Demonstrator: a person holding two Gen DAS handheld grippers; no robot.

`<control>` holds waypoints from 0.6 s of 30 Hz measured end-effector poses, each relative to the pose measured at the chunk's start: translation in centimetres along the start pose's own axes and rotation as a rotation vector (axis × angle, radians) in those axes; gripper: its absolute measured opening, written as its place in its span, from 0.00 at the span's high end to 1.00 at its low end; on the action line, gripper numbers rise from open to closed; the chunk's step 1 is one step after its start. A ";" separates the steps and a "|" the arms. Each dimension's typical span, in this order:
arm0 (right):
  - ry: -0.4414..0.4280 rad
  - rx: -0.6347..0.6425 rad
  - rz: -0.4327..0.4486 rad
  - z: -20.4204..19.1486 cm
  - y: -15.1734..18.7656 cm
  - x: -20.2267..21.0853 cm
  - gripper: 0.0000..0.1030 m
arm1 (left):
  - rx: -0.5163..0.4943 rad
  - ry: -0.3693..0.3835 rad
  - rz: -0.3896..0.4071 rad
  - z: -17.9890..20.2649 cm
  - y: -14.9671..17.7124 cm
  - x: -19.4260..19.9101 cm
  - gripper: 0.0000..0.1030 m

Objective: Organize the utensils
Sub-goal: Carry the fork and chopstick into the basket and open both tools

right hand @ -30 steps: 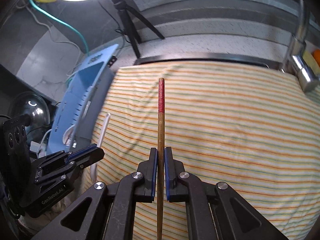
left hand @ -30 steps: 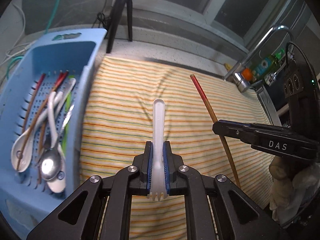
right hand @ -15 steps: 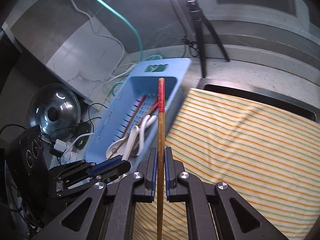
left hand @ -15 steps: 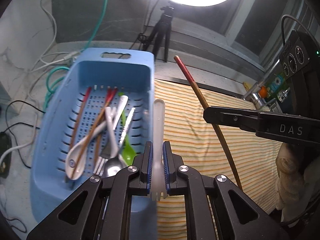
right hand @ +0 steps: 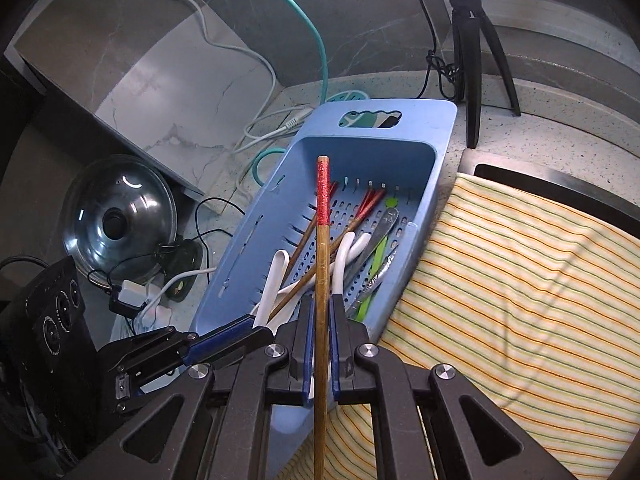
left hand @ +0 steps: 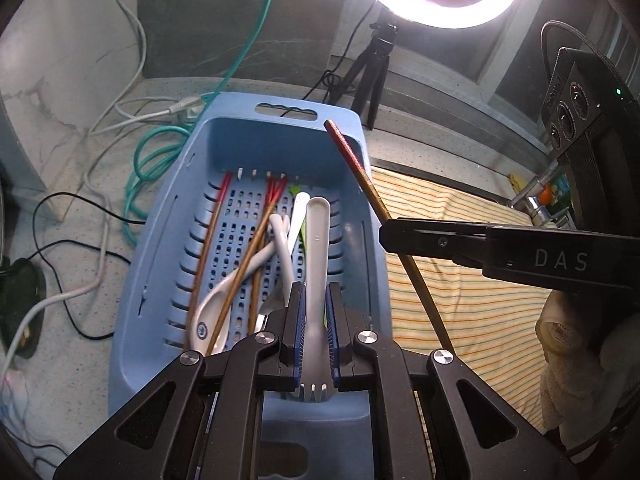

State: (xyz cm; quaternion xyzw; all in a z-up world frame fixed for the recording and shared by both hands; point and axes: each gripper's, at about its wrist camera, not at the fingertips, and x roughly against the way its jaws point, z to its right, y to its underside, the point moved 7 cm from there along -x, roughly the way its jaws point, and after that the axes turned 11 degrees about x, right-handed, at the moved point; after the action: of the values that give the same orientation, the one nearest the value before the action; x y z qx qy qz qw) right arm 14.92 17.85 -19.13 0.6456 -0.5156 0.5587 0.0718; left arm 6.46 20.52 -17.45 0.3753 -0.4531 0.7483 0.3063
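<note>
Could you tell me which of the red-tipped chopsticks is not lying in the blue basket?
The chopstick clamped in the right tongs; the others lie in the basket.

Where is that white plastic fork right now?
The white plastic fork is clamped in the left gripper, held over the blue basket of utensils, left of the striped cloth.
</note>
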 end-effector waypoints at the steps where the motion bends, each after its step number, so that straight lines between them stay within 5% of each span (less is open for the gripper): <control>1: 0.000 -0.001 -0.002 0.0 -0.1 -0.2 0.94 | 0.001 -0.001 -0.001 -0.1 0.0 0.0 0.92; 13: 0.046 0.041 -0.013 -0.9 -1.2 -2.0 0.92 | 0.014 -0.020 -0.003 -1.4 -0.8 -0.5 0.90; 18: 0.055 0.025 -0.018 -0.7 -1.2 -2.4 0.72 | 0.029 -0.031 -0.007 -2.0 -0.8 -0.5 0.84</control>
State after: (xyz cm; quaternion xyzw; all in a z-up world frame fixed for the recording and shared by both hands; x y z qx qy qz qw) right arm 15.68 20.28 -20.20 0.6353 -0.5006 0.5822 0.0829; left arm 6.86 22.60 -18.13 0.3928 -0.4457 0.7478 0.2963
